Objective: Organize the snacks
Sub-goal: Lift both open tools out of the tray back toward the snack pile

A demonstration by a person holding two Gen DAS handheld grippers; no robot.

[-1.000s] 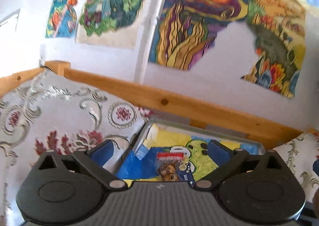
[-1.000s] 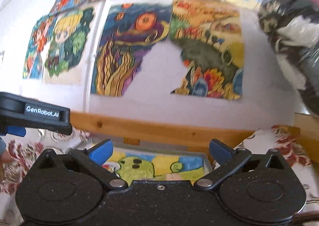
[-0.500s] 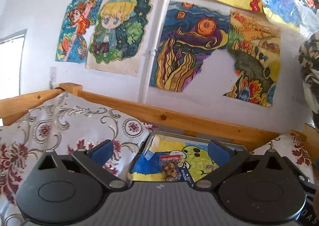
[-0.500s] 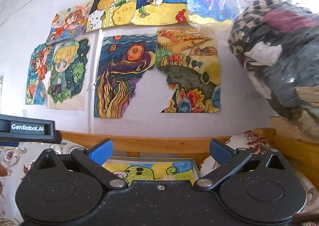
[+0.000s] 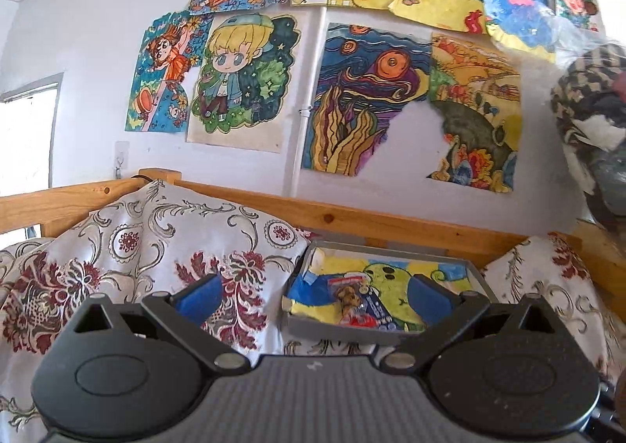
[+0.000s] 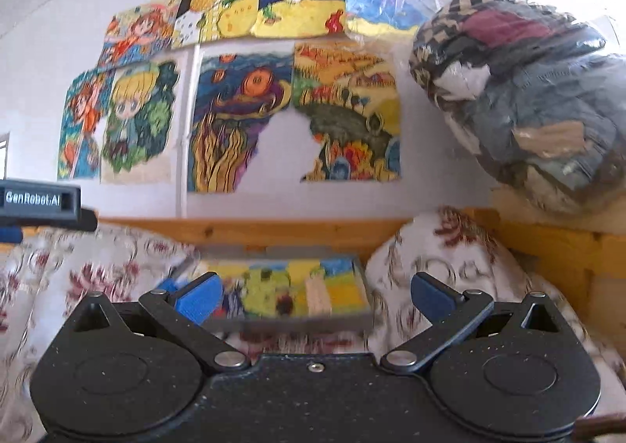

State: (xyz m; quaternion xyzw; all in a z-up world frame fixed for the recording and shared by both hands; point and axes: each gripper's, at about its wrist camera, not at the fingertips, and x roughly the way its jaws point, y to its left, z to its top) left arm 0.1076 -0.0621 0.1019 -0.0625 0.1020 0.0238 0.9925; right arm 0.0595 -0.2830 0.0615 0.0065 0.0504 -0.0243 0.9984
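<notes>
A shallow grey tray [image 5: 332,327] with a yellow, green and blue drawing inside lies on the patterned cloth ahead of both grippers. A small snack packet [image 5: 354,302] with red and blue print lies in its near left part. My left gripper [image 5: 315,296] is open and empty, held back from the tray's near edge. In the right wrist view the same tray [image 6: 289,321] looks blurred, and my right gripper [image 6: 315,296] is open and empty in front of it. The left gripper's body [image 6: 39,200] shows at that view's left edge.
Floral cushions [image 5: 156,247] flank the tray on both sides. A wooden rail [image 5: 391,226] runs behind it, below a wall of coloured drawings [image 5: 364,98]. A plastic-wrapped bundle of clothes [image 6: 528,102] sits on a wooden ledge at the right.
Both grippers have drawn back and tilted up, so the tray looks smaller and farther and more wall shows. The snack packet stays in the tray. Both jaws stay open.
</notes>
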